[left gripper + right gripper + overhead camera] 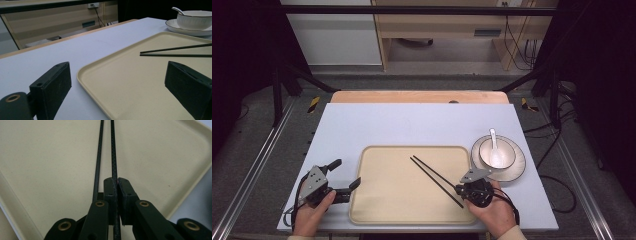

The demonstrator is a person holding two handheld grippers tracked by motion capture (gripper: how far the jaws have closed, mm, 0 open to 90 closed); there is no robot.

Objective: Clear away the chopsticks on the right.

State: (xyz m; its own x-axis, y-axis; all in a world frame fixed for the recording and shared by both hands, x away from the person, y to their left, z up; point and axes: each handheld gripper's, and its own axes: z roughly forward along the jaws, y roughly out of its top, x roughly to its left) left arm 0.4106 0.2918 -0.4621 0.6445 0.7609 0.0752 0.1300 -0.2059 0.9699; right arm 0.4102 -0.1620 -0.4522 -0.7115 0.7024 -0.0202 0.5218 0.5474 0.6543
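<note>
A pair of black chopsticks (432,175) lies slantwise on a beige tray (392,195) in the middle of the table. At the tray's right front my right gripper (473,190) is shut on the near end of one chopstick (114,150), clamped between the jaws (117,182). The other chopstick (98,157) runs just outside the left jaw, on the tray (50,157). My left gripper (346,174) is open at the tray's left edge with nothing between its fingers. In the left gripper view the jaws (118,67) straddle the tray corner (130,82), with the chopsticks (175,51) beyond.
A white bowl (497,152) with a white spoon (493,137) in it stands on a plate (517,167) right of the tray, near my right gripper. The same bowl (193,20) and plate (187,31) appear far right. Bare pale-blue tabletop (412,122) lies behind the tray.
</note>
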